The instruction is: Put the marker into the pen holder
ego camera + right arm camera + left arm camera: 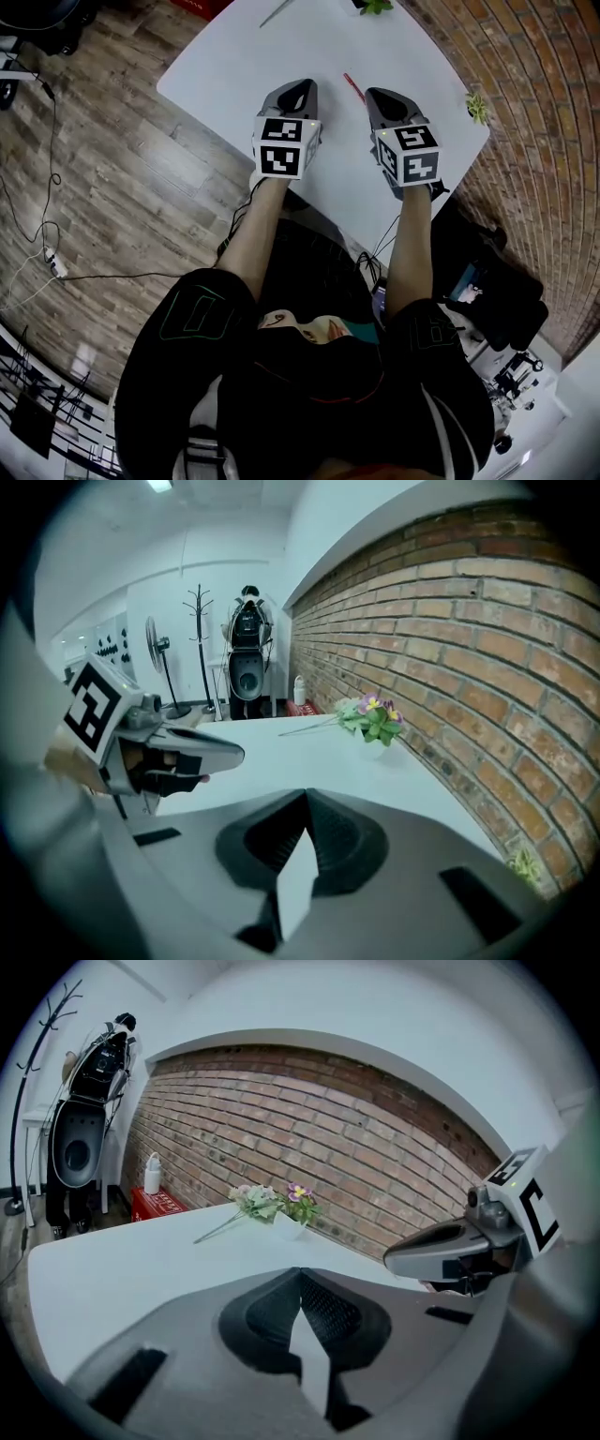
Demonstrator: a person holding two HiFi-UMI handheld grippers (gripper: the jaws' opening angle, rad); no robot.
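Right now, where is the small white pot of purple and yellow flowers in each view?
Head view: pot at top edge, only leaves showing.
Left gripper view: centre.
Right gripper view: right of centre.
Shared landmark: red brick wall beside it.

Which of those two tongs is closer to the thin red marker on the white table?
The right tongs: the thin red marker lies on the white table just beside their tip, while the left tongs sit farther from it.

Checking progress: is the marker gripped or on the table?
On the table: the marker lies between the shut left gripper and right gripper.
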